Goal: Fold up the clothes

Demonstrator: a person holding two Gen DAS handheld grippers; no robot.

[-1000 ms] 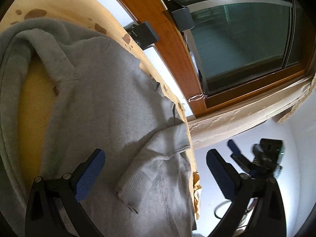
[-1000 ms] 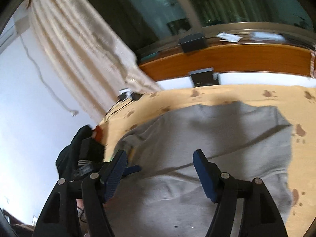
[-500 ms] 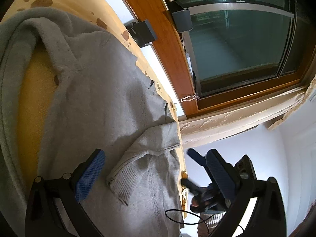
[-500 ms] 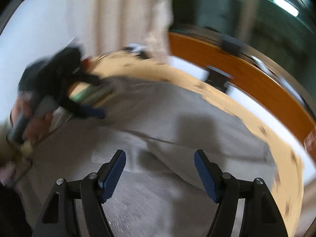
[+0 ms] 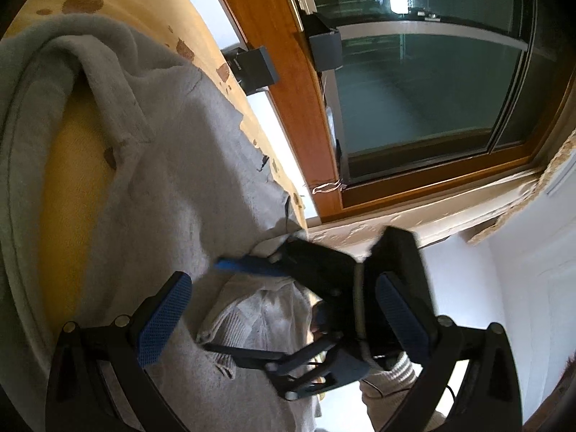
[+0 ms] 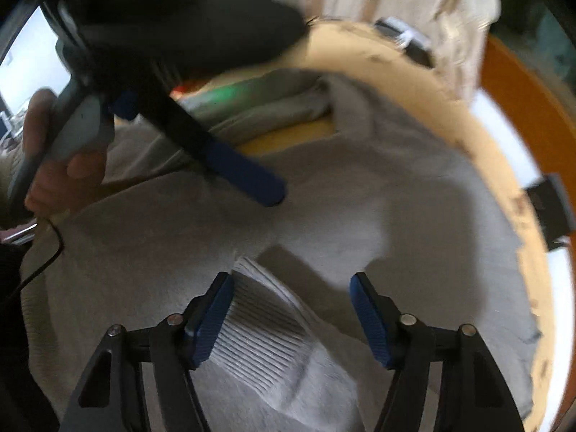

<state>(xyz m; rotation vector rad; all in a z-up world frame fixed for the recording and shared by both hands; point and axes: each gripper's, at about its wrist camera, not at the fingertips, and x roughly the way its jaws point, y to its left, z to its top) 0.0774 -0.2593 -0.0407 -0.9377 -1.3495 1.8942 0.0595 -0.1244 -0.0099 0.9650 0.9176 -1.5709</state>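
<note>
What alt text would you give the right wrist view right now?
The right tool, jaws closing but not yet gripping, points down at the ribbed cuff of a grey sweatshirt spread on a yellow cover. The left tool, held in a hand, reaches in from upper left.

both views are fisheye, bending straight lines hard toward dark, vignetted corners. daylight falls from the window [image 5: 414, 82] side; its glass [image 5: 424, 100] reads dark green with one small bright reflection, and the white wall [image 5: 522, 288] is nearly blown out. the left wrist view is fairly sharp. the right wrist view is smeared by motion, most at the top, and a soft shadow lies across the grey sweatshirt [image 6: 360, 198].
</note>
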